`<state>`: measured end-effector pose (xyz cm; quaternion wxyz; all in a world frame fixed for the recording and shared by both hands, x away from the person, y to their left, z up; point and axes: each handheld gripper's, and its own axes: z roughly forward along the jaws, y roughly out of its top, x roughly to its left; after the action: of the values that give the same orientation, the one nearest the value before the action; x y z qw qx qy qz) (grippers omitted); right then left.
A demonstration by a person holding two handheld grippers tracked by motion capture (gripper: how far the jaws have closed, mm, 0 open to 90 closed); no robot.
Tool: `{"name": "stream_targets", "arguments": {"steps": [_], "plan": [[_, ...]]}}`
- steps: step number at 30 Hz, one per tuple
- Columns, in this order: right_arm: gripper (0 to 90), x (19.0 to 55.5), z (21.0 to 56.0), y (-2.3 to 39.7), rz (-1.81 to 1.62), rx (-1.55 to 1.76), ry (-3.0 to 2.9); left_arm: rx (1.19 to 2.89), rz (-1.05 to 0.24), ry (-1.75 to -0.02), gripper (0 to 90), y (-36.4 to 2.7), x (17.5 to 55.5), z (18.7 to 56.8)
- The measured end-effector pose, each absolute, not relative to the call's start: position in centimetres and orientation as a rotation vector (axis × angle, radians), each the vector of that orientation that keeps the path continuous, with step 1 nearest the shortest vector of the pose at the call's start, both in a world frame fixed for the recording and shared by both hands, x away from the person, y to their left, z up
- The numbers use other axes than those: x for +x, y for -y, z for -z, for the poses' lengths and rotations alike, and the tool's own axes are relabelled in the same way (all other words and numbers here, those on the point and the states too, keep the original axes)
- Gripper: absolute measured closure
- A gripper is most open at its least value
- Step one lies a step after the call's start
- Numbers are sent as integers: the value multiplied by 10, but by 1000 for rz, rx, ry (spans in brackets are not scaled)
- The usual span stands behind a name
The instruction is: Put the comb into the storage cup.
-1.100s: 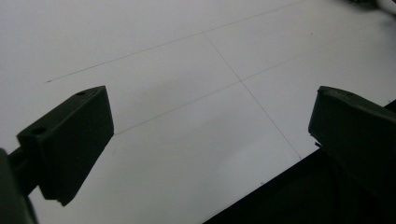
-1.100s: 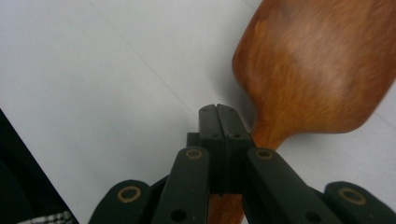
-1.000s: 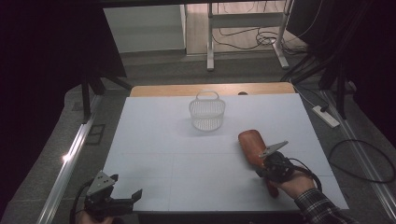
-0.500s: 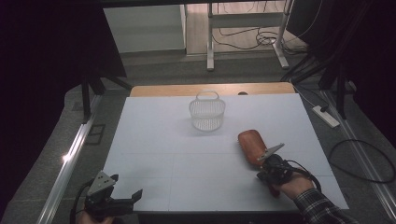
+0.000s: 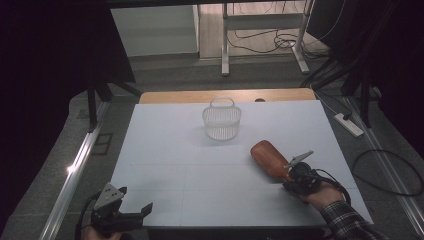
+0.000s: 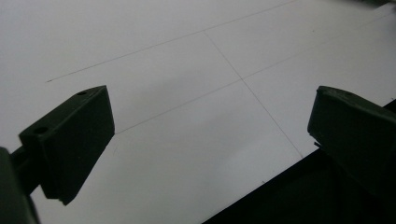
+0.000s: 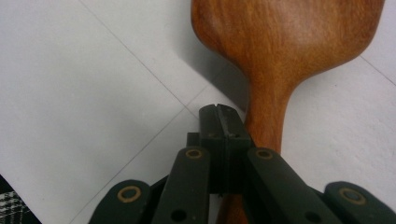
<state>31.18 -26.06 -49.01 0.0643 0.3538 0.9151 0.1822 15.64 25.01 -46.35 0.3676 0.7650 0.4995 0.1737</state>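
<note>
the wooden spoon [image 5: 268, 158] is a warm reddish brown with a faint darker grain (clearest in the right gripper view), and the basket [image 5: 222, 120] is white mesh. the tabletop [image 5: 165, 150] is pale white-grey crossed by thin dark lines, with a tan wooden strip along its far edge. both grippers' jaws are black, and the sleeve [image 5: 350, 222] is a dark and white plaid.

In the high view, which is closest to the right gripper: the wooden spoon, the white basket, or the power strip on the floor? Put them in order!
From the right gripper:
1. Brown wooden spoon, lying right at its fingers.
2. White power strip, on the floor past the table's right edge.
3. White wire basket, near the table's far edge.
</note>
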Motion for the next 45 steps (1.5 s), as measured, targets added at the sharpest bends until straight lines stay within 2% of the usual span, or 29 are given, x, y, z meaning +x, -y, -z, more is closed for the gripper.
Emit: {"name": "stream_targets", "arguments": {"steps": [9, 15, 19, 20, 21, 22, 24, 26, 31, 34, 36, 38, 44, 45], "plan": [[890, 304, 478, 259, -654, 1049, -2732, 1964, -448, -1287, 17, -250, 157, 464], [853, 299, 469, 255, -679, 1014, -2698, 1964, -446, -1290, 18, -250, 157, 464], [793, 298, 468, 254, -674, 1010, -2689, 1965, -446, -1290, 19, -250, 157, 464], [742, 298, 467, 253, -668, 1011, -2675, 1965, -446, -1289, 19, -250, 157, 464], [742, 298, 467, 253, -668, 1011, -2675, 1965, -446, -1289, 19, -250, 157, 464], [694, 298, 465, 254, -673, 1020, -2659, 1965, -446, -1290, 19, -250, 157, 464], [669, 298, 465, 254, -672, 1019, -2655, 1964, -446, -1290, 19, -250, 157, 464], [593, 299, 463, 255, -665, 1041, -2636, 1965, -446, -1291, 19, -250, 157, 464], [378, 302, 463, 258, -639, 1079, -2615, 1966, -447, -1290, 19, -250, 157, 464], [220, 305, 464, 258, -603, 1126, -2573, 1967, -446, -1289, 19, -250, 157, 464], [176, 307, 464, 260, -595, 1172, -2560, 1968, -448, -1289, 19, -250, 157, 464], [171, 308, 465, 261, -595, 1176, -2564, 1968, -448, -1289, 20, -250, 157, 464], [0, 313, 466, 265, -619, 1193, -2565, 1969, -448, -1289, 19, -249, 157, 464], [0, 314, 467, 265, -624, 1192, -2556, 1970, -448, -1289, 20, -249, 157, 464]]}}
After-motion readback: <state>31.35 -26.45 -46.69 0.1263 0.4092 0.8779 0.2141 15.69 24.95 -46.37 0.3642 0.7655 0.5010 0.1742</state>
